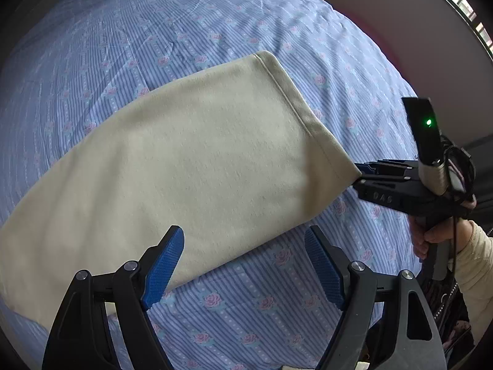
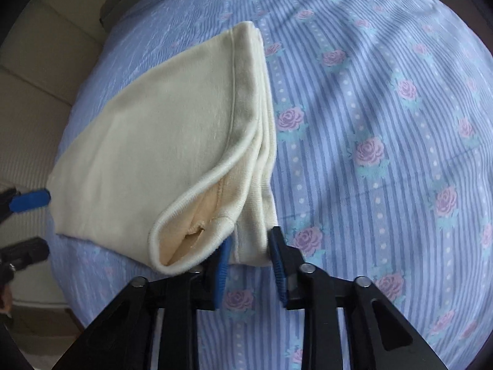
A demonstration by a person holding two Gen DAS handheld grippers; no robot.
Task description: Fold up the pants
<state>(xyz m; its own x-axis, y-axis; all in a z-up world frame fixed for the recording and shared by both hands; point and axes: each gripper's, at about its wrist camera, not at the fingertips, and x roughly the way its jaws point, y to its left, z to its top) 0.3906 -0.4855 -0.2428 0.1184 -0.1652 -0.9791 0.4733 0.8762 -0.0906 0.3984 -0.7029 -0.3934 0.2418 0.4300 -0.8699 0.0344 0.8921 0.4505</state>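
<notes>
Right now the cream pants (image 1: 191,160) are lying flat on the blue rose-print bedsheet (image 1: 246,323), their hemmed leg ends (image 2: 262,129) stacked in layers. At the near corner of those hems the right gripper (image 2: 250,248) is pinching the fabric between its blue pads (image 2: 222,265) — one hem layer is curling open just beside it, outside the grip. Meanwhile the left gripper (image 1: 245,257) is hovering over the pants' long edge, pointing steeply down, its jaws standing wide apart and holding nothing. A sleeved hand (image 1: 431,237) is gripping the right tool's handle.
</notes>
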